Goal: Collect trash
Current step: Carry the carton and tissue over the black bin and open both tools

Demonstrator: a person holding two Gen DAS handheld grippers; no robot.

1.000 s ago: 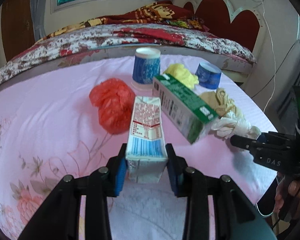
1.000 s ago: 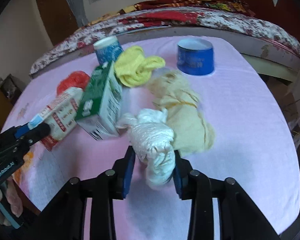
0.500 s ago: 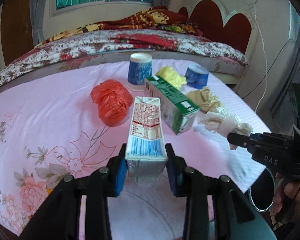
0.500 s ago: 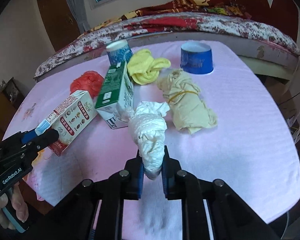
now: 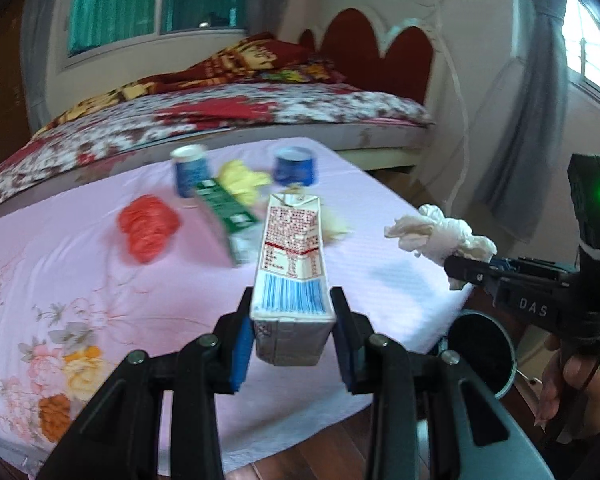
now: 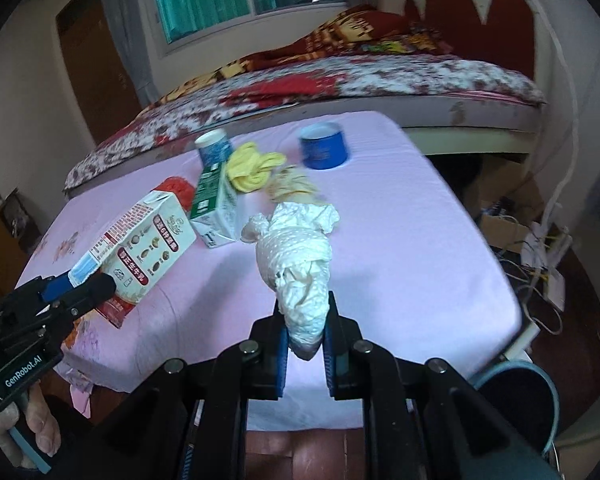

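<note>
My left gripper (image 5: 293,332) is shut on a white milk carton (image 5: 292,264) and holds it above the pink table (image 5: 80,280); the carton also shows in the right wrist view (image 6: 144,248). My right gripper (image 6: 305,346) is shut on a crumpled white plastic bag (image 6: 300,264), lifted above the table's near edge; the bag also shows in the left wrist view (image 5: 440,232). On the table lie a green carton (image 6: 214,208), a red bag (image 5: 148,228), a yellow cloth (image 6: 254,166), a beige bag (image 6: 294,188) and two blue cups (image 6: 324,150).
A dark round bin (image 6: 516,404) stands on the floor below the table's right corner; it also shows in the left wrist view (image 5: 480,352). A bed (image 6: 340,76) lies behind the table. Cables and boxes (image 6: 540,232) lie on the floor at right.
Both grippers have lifted and pulled back toward the table's near right edge, each with its item. The bin has come into view below.
</note>
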